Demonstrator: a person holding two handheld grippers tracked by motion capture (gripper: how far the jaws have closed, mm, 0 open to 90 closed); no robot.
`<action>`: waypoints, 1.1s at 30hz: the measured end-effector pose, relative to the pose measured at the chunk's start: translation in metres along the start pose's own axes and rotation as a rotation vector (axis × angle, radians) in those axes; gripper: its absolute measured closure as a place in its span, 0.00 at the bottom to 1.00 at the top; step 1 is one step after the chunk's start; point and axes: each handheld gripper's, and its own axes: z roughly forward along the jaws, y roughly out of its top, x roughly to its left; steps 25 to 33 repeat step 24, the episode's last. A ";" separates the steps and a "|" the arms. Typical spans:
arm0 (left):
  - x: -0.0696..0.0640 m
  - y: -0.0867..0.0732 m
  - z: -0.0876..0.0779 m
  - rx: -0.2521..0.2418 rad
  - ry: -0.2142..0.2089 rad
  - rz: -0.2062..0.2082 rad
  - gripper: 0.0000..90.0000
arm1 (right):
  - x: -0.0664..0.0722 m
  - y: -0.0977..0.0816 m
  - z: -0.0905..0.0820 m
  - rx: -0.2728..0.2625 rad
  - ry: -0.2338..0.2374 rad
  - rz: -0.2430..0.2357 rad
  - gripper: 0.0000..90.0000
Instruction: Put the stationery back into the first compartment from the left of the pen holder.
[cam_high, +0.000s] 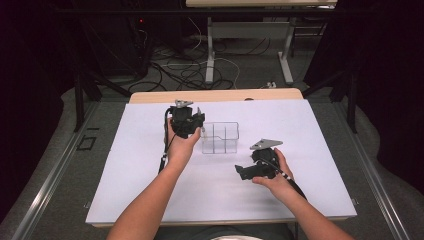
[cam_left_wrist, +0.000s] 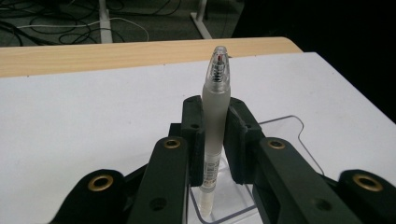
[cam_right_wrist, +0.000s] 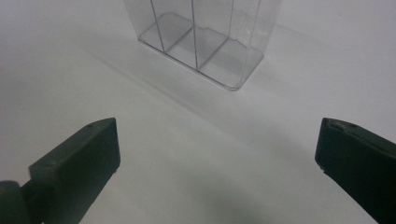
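A clear plastic organiser with upright dividers stands in the middle of the white table sheet. My left gripper sits at the organiser's left end, shut on a frosted translucent pen. The pen stands upright between the jaws, its lower end inside the organiser's left compartment. My right gripper rests low on the sheet to the front right of the organiser, open, with nothing between its fingers.
The sheet covers a wooden table whose bare far edge shows behind the organiser. Beyond it are cables on the floor and the legs of another desk. Both forearms come in from the near edge.
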 end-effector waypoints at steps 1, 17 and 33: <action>0.000 -0.001 0.001 0.004 -0.002 0.000 0.88 | 0.001 0.000 0.001 -0.002 0.002 0.004 0.00; 0.002 -0.006 -0.008 -0.025 -0.034 0.040 0.63 | 0.000 0.000 0.000 0.004 0.001 0.009 0.00; 0.013 -0.012 -0.022 -0.050 -0.061 0.047 0.37 | -0.002 -0.001 -0.001 -0.008 -0.003 0.010 0.00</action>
